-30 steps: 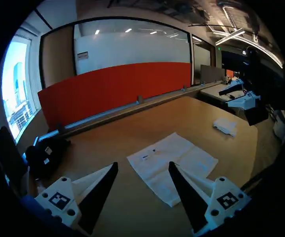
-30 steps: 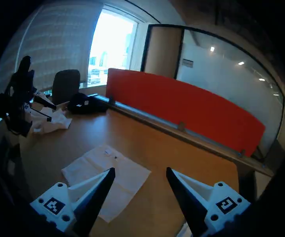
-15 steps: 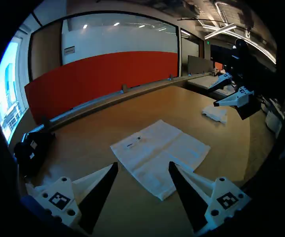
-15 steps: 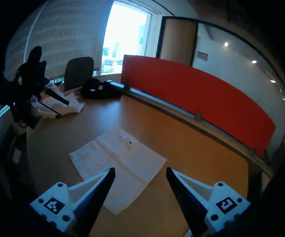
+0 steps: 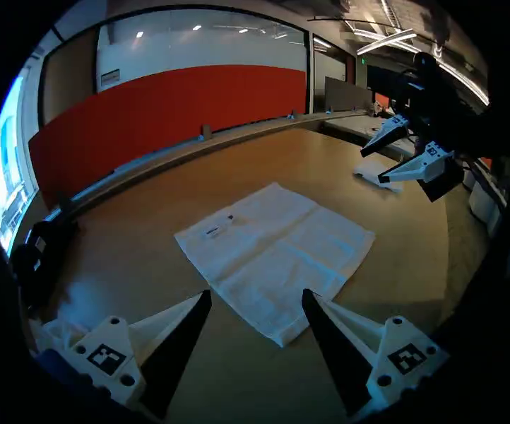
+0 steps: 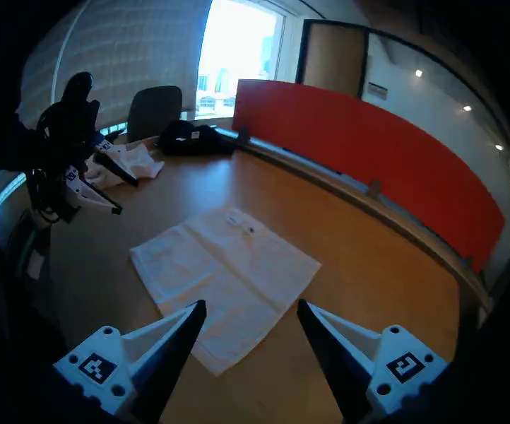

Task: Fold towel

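White towel (image 5: 276, 244) flat on wood tbl (image 5: 128, 261) (left tool (image 5: 255, 292), right tool (image 6: 250, 302) agape).

I am holding the left claw (image 5: 255, 311) and the right claw (image 6: 251, 314), both spread wide, over the near corners of the flat towel (image 5: 276, 240), with bare tabletop (image 5: 149, 254) lying open all round it. A red partition (image 5: 170, 106) is walling off the far edge, while a black bag (image 6: 191, 138), a crumpled white cloth (image 6: 131, 159) and a chair (image 6: 152, 113) are crowding one end.
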Tool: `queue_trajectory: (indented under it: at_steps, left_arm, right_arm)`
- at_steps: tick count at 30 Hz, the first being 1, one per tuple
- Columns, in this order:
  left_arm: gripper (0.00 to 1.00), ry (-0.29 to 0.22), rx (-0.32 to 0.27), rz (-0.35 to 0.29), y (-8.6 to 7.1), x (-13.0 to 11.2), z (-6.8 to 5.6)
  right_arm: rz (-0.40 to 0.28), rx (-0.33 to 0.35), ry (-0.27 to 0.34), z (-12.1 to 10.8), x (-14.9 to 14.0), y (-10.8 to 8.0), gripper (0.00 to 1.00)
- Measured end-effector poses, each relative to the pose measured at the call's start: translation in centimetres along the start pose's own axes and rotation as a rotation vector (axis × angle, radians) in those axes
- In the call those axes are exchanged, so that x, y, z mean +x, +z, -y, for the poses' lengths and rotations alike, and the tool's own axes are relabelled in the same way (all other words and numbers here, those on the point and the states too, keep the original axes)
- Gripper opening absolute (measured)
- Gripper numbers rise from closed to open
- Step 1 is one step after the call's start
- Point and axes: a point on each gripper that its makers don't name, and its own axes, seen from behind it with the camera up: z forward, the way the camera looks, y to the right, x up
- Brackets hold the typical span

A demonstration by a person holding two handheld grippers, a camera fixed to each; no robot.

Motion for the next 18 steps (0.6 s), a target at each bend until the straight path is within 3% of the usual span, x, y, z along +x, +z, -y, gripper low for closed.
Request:
queue_trajectory:
  at_steps: [18]
  left_arm:
    - [0.95,0.034,-0.071,0.117,4.7,-5.9,-2.1]
  right_arm:
    - [0.097,0.067,0.008,2.8,-7.5,3.5,1.0]
